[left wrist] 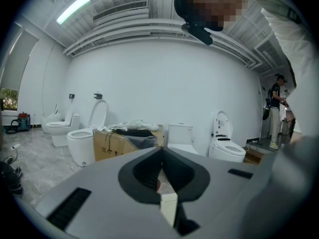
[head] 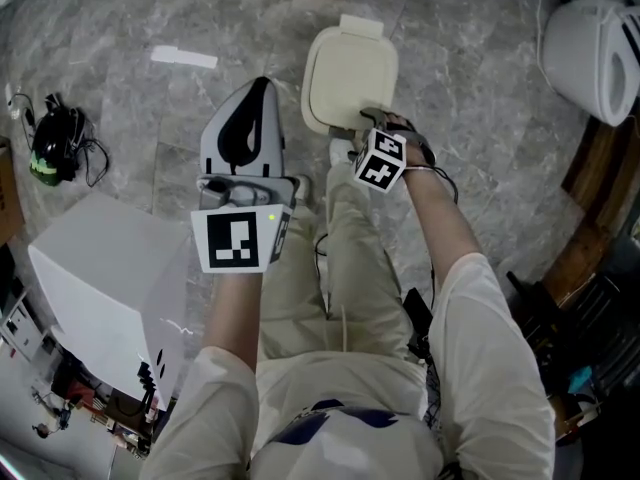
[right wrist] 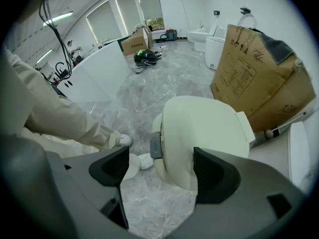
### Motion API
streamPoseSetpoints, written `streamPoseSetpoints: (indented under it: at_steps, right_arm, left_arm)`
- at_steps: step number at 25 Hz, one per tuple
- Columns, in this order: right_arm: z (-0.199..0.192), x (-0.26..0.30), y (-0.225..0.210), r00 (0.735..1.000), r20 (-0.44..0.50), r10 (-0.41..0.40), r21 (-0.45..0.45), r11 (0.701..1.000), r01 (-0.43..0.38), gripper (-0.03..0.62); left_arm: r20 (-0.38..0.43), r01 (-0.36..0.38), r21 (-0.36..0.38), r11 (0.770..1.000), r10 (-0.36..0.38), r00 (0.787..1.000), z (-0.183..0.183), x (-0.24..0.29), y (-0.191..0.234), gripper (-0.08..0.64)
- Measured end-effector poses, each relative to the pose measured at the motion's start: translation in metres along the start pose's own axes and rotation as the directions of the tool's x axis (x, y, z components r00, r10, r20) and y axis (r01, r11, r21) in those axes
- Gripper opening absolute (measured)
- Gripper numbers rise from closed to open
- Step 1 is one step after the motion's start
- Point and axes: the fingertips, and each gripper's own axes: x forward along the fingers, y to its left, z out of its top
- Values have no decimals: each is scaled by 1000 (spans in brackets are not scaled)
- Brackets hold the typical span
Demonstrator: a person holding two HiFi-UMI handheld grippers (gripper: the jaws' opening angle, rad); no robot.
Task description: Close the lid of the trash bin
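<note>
Right tool [right wrist: 162, 171]: jaws spread wide, gripping nothing, poised over the front edge of the lid [right wrist: 204, 128]. Left tool [left wrist: 160, 173]: jaws together, empty. The trash bin [head: 350, 73] stands on the floor [right wrist: 144, 93]. Its lid appears seated flat, so closing looks essentially complete.

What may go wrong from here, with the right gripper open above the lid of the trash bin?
1. The right gripper stands open over the front edge of the lid, not over its middle. A push there might tilt the trash bin or slide it on the smooth marble floor.
2. The person's shoe is close to the bin's base and might nudge it.
</note>
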Motion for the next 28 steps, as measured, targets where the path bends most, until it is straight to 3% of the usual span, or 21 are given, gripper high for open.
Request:
streamPoseSetpoints:
  at_steps: [17, 28]
  right_arm:
    - [-13, 41, 11, 999, -35, 28, 33, 999, -27, 414]
    - [-18, 57, 12, 999, -41, -9, 27, 1000, 10, 413]
  left_arm:
    - [-34, 20, -15, 1000, -20, 999, -33, -4, -2, 0]
    - [-40, 17, -11, 1000, -17, 999, -46, 2, -1, 0]
